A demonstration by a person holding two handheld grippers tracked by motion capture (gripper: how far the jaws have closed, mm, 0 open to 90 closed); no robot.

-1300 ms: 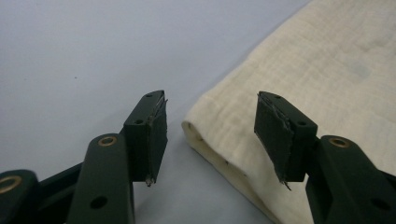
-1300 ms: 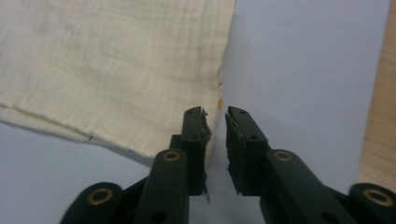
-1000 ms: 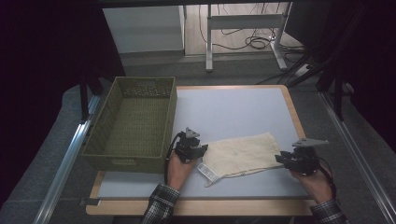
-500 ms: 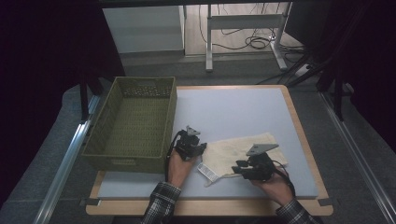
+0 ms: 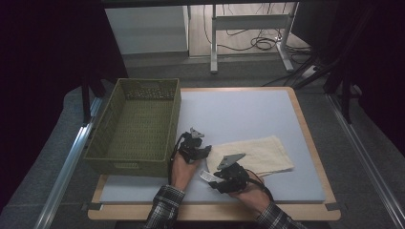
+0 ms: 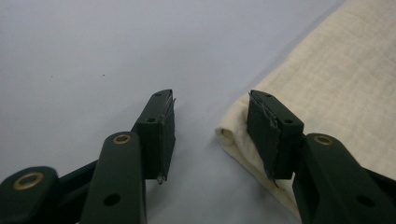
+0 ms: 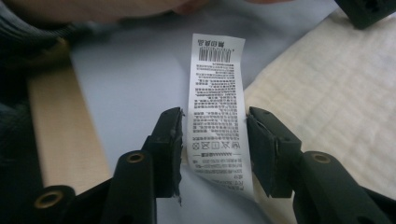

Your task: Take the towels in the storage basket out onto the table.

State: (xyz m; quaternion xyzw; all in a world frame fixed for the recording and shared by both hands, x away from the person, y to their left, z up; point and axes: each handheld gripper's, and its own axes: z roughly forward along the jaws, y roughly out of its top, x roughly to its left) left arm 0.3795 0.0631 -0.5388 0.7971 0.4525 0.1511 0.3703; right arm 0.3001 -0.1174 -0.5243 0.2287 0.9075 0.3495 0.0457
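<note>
The tabletop (image 5: pixel 248 109) in front of me is a pale grey-blue sheet on a wooden board, the biggest thing in the high view. On its left side sits my olive-green woven basket (image 5: pixel 136 125), a deep rectangular one, its right wall just beside my left hand.

Next in size is the cream cloth (image 5: pixel 253 156), lying flat on the near right part of the tabletop, folded, with a waffle-like weave that I can make out in the left gripper view (image 6: pixel 336 79). From its near-left corner a white care label (image 7: pixel 217 107) sticks out onto the tabletop, printed with a barcode and washing symbols; in the high view it is a small white strip (image 5: pixel 206 176) between my two hands.

My left gripper (image 5: pixel 193 145) rests at the cloth's left edge, near the basket. Its fingers (image 6: pixel 161 135) stand apart, and the rolled corner of the cloth lies against the inner face of one finger, the other on bare tabletop.

My right gripper (image 5: pixel 228 175) sits at the near edge of the cloth. Its fingers (image 7: pixel 170 149) are apart too, one on either side of the label, not clamped on it.
</note>
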